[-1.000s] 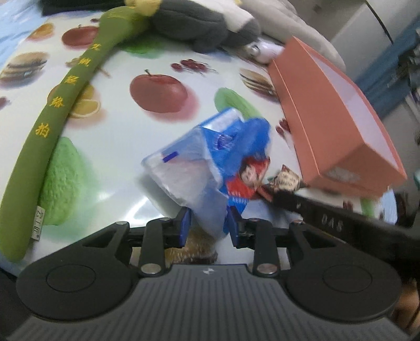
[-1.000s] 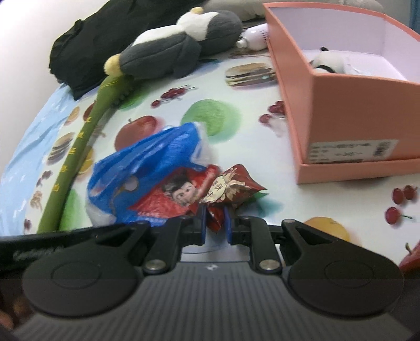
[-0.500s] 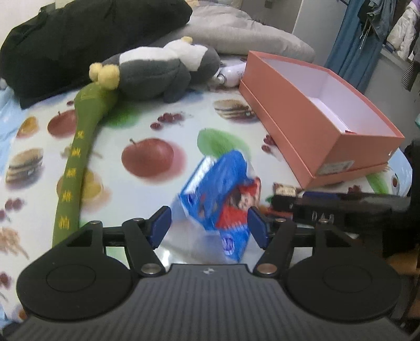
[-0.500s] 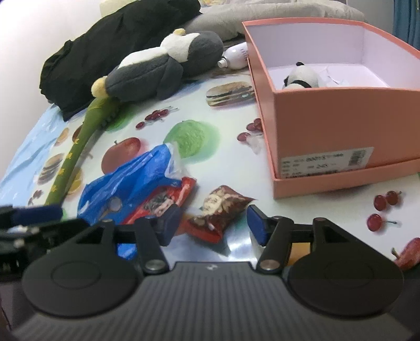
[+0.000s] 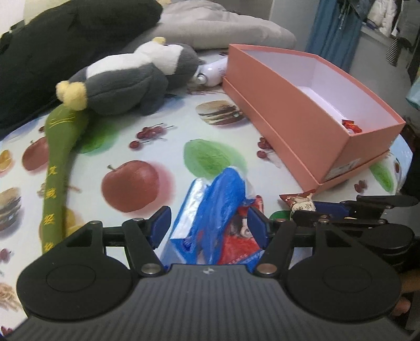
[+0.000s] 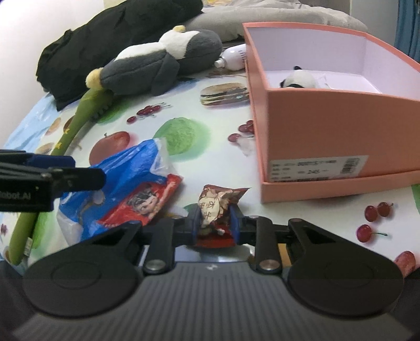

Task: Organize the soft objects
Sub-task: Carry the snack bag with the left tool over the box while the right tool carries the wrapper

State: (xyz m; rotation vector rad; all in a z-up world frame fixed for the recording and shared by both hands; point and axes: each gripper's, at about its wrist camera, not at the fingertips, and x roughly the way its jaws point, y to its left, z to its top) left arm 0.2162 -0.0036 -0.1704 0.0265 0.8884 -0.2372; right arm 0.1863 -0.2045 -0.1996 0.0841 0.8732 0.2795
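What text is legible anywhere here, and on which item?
"245": white label on the pink box; its other lines and barcode are too blurred.
"obot.AI": side of the left gripper, start cut off.
Yellow characters on the green stick: too blurred.
Characters on the small snack packet and the red-and-blue bag: unreadable.

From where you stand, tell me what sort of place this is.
Probably a room in a home: a table with a fruit-print tablecloth, a grey pillow behind it, and clothes hanging at the back.
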